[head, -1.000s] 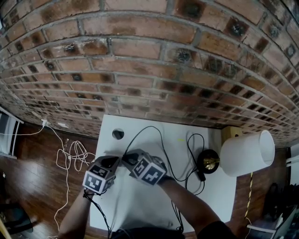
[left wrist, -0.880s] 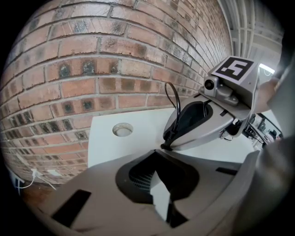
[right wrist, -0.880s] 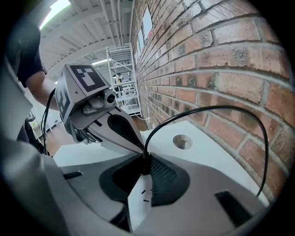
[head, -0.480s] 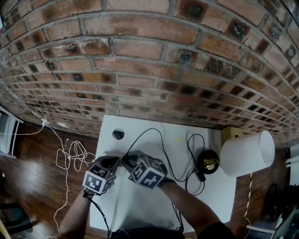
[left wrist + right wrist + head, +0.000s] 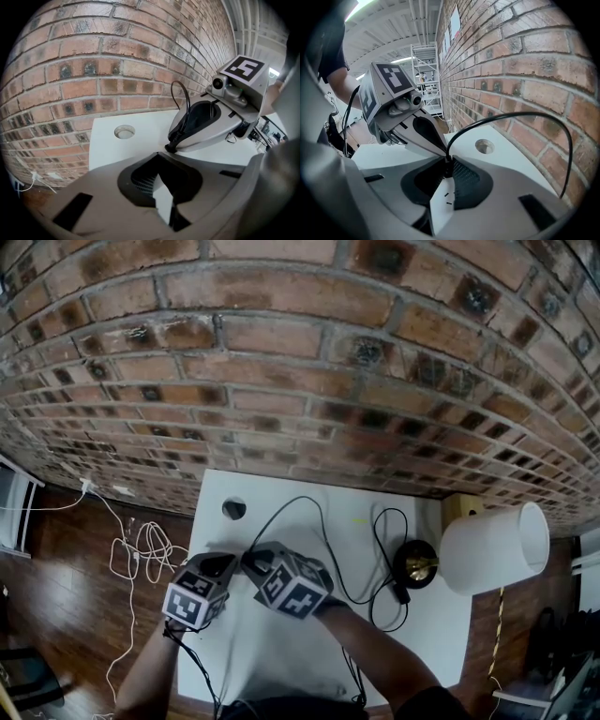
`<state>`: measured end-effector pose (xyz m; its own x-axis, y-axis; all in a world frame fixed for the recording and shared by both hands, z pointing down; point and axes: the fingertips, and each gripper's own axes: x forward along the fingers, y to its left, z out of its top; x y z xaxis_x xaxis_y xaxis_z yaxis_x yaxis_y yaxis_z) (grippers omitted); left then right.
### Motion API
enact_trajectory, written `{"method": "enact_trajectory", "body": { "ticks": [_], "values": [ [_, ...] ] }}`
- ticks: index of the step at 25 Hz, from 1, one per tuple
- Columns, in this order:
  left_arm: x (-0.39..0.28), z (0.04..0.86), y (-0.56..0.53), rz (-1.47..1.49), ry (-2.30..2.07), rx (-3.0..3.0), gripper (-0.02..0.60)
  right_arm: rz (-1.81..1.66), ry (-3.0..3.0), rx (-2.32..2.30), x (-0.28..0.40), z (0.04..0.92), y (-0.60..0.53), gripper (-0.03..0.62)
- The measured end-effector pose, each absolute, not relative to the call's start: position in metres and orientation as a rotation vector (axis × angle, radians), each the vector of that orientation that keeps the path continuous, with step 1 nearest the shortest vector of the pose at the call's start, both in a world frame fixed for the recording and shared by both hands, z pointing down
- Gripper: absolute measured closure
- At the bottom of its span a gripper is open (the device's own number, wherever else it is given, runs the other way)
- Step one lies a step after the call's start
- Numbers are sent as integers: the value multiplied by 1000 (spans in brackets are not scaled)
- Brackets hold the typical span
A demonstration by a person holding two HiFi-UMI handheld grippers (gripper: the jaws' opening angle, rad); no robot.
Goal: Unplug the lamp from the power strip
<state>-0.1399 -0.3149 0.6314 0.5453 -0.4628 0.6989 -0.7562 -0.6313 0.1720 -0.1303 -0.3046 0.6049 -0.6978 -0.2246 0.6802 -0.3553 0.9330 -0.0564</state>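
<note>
Left gripper (image 5: 161,164): clamped on the white power strip (image 5: 164,204); brace it against the table (image 5: 272,652).
Right gripper (image 5: 446,165): pinched narrow on the black plug (image 5: 172,147); pull straight along the prongs, no twisting.
Cord (image 5: 511,115): slack loop to the lamp (image 5: 492,549) at table's right edge.
Cable hole (image 5: 233,509): no cord through it.

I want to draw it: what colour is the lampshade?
The lampshade is white; the head view shows it best.

Soft, even indoor light; the white counter (image 5: 255,645) is bright, shadows weak. Ceiling tube lights (image 5: 401,60) glow in the right gripper view. Fisheye bends the brick wall (image 5: 300,381); gripper views have black corners.
</note>
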Motion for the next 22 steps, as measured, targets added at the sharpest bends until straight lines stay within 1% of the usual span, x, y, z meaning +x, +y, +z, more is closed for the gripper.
{"method": "enact_trajectory", "body": {
  "ticks": [7, 10, 22],
  "values": [
    [-142, 633, -314, 851, -999, 2306, 563, 303, -2432, 451, -130, 591, -310, 546],
    [-145, 634, -316, 860, -1011, 2311, 563, 246, -2429, 434, -130, 584, -313, 546],
    [-145, 637, -314, 856, -1009, 2296, 563, 258, -2476, 461, -125, 571, -317, 545]
  ]
}}
